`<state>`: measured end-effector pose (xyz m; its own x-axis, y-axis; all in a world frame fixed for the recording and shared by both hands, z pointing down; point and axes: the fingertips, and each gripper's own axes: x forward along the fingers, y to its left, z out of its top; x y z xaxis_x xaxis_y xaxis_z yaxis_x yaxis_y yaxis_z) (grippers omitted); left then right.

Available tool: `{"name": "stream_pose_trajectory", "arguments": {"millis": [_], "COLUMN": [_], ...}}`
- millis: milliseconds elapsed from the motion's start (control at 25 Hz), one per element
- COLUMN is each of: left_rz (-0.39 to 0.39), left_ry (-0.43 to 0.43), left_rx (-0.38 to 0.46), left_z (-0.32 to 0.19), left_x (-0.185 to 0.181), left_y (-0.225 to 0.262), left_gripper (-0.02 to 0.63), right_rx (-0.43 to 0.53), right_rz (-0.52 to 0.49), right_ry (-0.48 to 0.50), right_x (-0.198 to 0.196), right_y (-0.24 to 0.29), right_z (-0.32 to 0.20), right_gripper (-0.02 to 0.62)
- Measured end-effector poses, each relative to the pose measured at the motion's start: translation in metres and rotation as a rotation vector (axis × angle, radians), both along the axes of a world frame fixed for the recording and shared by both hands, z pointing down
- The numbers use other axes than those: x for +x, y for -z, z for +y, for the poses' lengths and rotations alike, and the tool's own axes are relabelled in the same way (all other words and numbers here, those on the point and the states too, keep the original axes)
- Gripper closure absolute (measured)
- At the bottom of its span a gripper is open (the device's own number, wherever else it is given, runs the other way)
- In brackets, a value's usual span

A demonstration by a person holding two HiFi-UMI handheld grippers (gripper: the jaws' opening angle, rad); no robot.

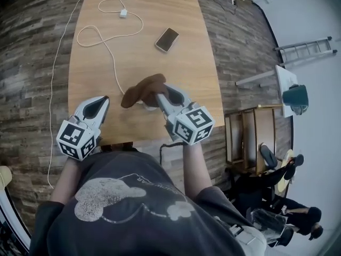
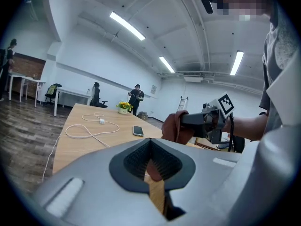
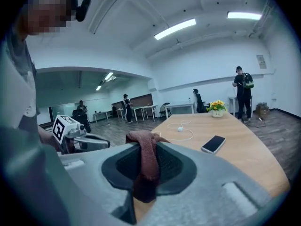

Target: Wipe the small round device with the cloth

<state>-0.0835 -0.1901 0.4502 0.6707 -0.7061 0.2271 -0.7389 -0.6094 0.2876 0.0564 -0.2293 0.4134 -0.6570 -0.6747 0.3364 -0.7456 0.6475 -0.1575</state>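
An open-plan office: a long wooden table (image 1: 181, 68), desks (image 2: 70, 94) with office chairs (image 2: 52, 90); strip lights (image 2: 127, 26) overhead.

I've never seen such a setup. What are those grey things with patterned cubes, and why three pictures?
No robot here: a person holds a hand-held gripper, two jaws plus a marker cube, in each hand. One picture comes from a camera on the person's head, looking down; the others come from cameras riding on each gripper, looking along its jaws. The right hand-held gripper is shut on a brown cloth over the wooden table. The left hand-held gripper is shut and empty. On the table lie a phone and a looped white cable.
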Motion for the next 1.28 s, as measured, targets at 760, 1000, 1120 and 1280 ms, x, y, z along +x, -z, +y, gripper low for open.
{"name": "stream_pose_trajectory", "arguments": {"millis": [760, 1000, 1120, 1280], "left_rz": [-0.008, -0.012, -0.017, -0.022], "left_ry": [-0.185, -0.193, -0.183, -0.178], "left_rx": [-0.058, -0.071, -0.077, -0.086], "left_z": [0.013, 0.015, 0.014, 0.014], "left_x": [0.042, 0.044, 0.040, 0.036], "left_y": [-0.019, -0.023, -0.025, -0.029], "left_gripper": [0.588, 0.588, 0.588, 0.588], "right_rx": [-0.174, -0.307, -0.350, -0.378], "right_rz": [0.164, 0.122, 0.118, 0.088], "right_ry": [-0.059, -0.058, -0.071, -0.100], "right_x": [-0.008, -0.020, -0.017, -0.012], "right_y": [-0.108, -0.146, -0.163, -0.173], "right_z": [0.051, 0.049, 0.054, 0.056], "right_gripper": [0.541, 0.541, 0.541, 0.541]}}
